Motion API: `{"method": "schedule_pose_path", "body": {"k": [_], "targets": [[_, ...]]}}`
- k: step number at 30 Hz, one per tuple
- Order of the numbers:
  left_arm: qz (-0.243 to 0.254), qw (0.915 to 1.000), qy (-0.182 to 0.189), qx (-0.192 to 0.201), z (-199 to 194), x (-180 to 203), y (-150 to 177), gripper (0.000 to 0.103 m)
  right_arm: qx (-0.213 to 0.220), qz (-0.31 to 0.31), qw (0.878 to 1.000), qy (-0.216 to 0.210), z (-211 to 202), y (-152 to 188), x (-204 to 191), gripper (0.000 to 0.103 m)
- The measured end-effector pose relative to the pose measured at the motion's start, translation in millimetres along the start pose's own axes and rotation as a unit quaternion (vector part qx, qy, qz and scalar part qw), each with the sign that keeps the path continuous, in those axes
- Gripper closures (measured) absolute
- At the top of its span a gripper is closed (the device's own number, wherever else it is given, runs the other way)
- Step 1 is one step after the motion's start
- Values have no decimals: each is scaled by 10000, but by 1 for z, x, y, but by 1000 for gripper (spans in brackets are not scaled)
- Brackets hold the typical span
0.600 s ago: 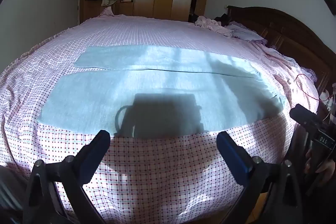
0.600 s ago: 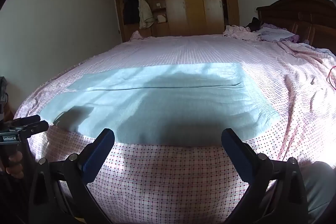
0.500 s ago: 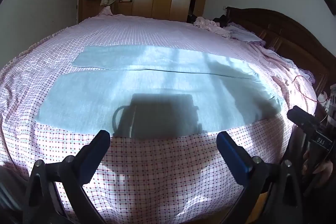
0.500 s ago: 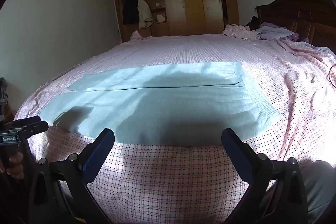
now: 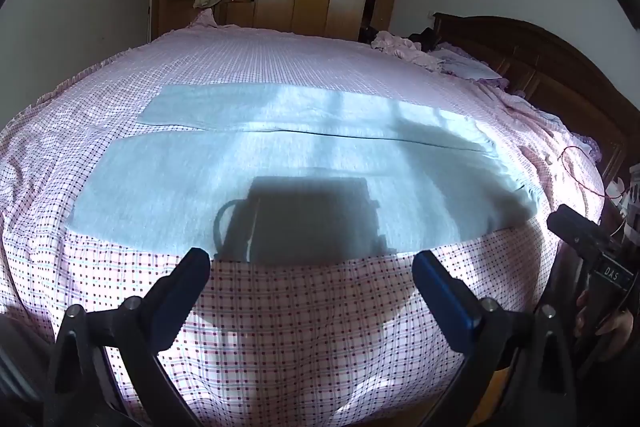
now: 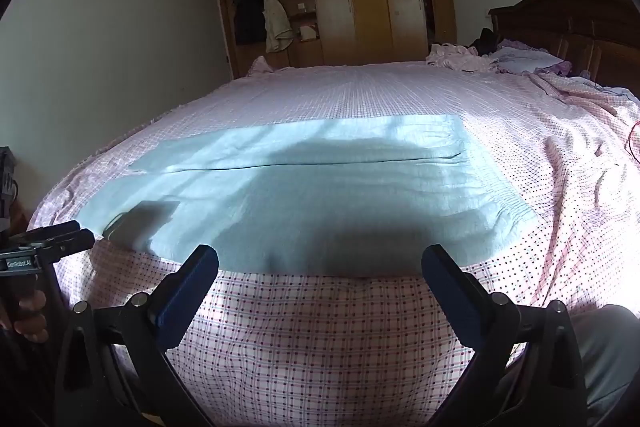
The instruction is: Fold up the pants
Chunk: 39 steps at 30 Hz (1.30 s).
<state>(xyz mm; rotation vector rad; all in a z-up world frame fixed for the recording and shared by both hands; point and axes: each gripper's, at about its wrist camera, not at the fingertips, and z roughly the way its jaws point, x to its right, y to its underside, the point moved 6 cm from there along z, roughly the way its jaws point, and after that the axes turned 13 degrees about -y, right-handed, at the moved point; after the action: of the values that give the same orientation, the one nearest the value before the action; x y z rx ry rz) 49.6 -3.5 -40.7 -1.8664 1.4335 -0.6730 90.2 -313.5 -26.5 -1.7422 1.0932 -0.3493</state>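
Little has moved since the earlier frames — both views have only drifted a bit, and the pants lie as they did, flat on the bed. They are spread sideways near the front edge, the two legs side by side with a thin dark gap between them; the waistband is at the right and the cuffs at the left.

The left hand-held gripper hangs above the checked sheet just before the near leg, its jaws spread wide with nothing between them. The right hand-held gripper is the same — released and empty, near the waist end.

The cloth looks like a light, soft knit, so it will likely sag and wrinkle when lifted and may drag on the sheet. I think good places to take hold are the near waistband corner and the near cuff, pinching only the pants and not the sheet below.
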Motion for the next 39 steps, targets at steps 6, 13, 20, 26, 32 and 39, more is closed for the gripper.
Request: {"method": "schedule_pose_path", "body": {"k": [6, 13, 20, 26, 32, 39], "targets": [[24, 10000, 33, -28, 0, 2, 3, 0, -3, 78, 10000, 6, 0, 0, 5, 5], [61, 9999, 46, -66, 1, 2, 3, 0, -42, 71, 10000, 30, 1, 0, 4, 5], [66, 9999, 58, -76, 1, 4, 3, 0, -42, 66, 10000, 26, 2, 0, 4, 5], [51, 9999, 76, -98, 1, 3, 3, 0, -40, 66, 10000, 24, 2, 0, 4, 5], [66, 9999, 87, -101, 0, 4, 3, 0, -40, 64, 10000, 24, 2, 0, 4, 5], [72, 9999, 106, -97, 0, 6, 4, 0, -41, 65, 10000, 24, 2, 0, 4, 5]]}}
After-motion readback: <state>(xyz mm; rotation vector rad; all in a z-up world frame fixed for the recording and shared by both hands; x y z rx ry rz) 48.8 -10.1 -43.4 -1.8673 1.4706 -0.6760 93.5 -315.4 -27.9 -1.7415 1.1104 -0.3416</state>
